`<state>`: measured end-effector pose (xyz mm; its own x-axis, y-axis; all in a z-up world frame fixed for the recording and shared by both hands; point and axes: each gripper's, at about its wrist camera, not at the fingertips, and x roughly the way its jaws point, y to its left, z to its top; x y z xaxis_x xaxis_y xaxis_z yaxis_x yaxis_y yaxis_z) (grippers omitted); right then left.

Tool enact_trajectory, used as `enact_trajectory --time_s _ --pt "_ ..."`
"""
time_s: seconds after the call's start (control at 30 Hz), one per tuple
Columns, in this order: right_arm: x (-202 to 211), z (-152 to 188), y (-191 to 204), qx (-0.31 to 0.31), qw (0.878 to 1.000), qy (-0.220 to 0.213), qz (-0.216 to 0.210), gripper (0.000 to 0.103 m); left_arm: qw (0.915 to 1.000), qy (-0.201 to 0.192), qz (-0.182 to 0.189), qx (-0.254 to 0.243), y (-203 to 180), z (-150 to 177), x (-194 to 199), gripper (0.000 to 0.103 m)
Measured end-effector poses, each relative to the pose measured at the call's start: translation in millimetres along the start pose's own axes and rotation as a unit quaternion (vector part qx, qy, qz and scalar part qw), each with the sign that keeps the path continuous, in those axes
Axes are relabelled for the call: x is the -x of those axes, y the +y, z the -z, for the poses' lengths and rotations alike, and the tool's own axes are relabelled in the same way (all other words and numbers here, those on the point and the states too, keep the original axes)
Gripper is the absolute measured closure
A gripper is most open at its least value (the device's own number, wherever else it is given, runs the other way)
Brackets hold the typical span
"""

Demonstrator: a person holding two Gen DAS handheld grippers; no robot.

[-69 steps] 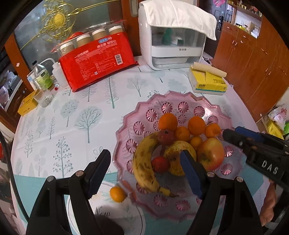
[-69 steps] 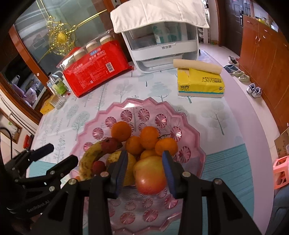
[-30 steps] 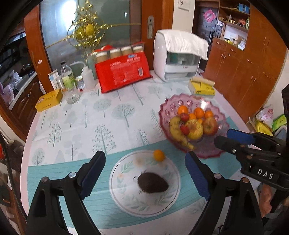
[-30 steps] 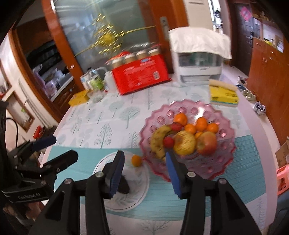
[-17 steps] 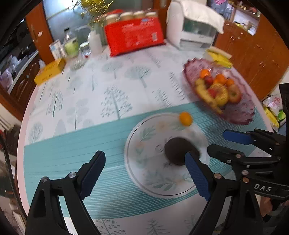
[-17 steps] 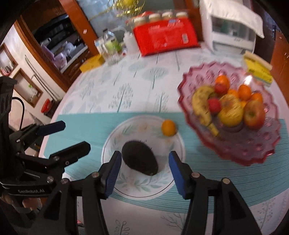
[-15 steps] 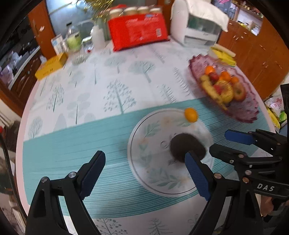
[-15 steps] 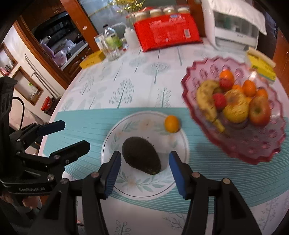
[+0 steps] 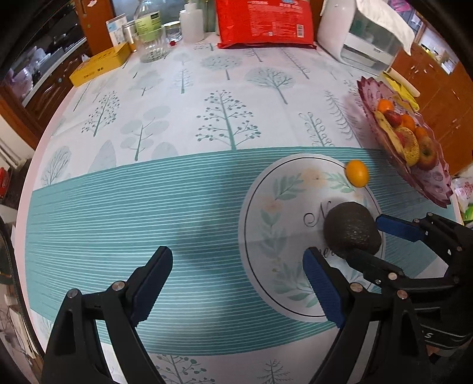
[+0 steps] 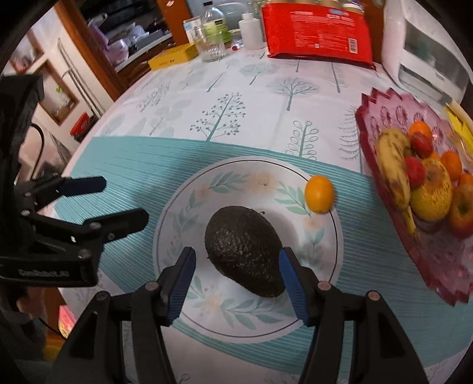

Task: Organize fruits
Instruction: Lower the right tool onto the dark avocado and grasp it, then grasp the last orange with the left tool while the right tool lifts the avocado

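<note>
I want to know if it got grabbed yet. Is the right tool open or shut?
Open. The right tool has its blue fingers spread on either side of the avocado, which lies on the plate.

Bare tabletop (image 9: 183, 124) stretches wide to the left of the plate (image 10: 189, 212), giving open passage there. The avocado (image 10: 244, 249) sits between the spread jaws of the right hand-held gripper (image 10: 236, 276), with a gap on its left side; on its right the pad looks nearly touching, though the angle makes that unsure. The small orange (image 10: 319, 193) stands at the plate's far rim. The fruit bowl (image 10: 381, 118) blocks the right. Bottles (image 9: 192, 20) and a red pack (image 9: 266, 22) line the far edge.
</note>
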<state>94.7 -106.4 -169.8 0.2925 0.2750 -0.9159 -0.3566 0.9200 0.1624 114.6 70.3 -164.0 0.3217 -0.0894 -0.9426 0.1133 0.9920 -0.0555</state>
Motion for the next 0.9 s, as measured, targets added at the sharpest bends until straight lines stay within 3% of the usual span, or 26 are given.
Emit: enact_trajectory --time_s 0.27,0.6,0.9 --pt "-17.8 -4.7 5.4 0.053 0.996 0.000 0.070 0.042 0.9998 0.004 -0.004 0.019 5.8 -1.6 -3.5 0.014" --pt "-32.0 -8.6 -7.0 0.032 0.998 -0.004 0.059 0.045 0.9998 0.008 -0.007 0.019 -2.3 -9.7 -10.6 0.014" --pt "-11.9 24.8 -29.7 -0.012 0.998 -0.005 0.063 0.045 0.9997 0.007 0.011 -0.021 -43.9 -29.7 -25.5 0.014"
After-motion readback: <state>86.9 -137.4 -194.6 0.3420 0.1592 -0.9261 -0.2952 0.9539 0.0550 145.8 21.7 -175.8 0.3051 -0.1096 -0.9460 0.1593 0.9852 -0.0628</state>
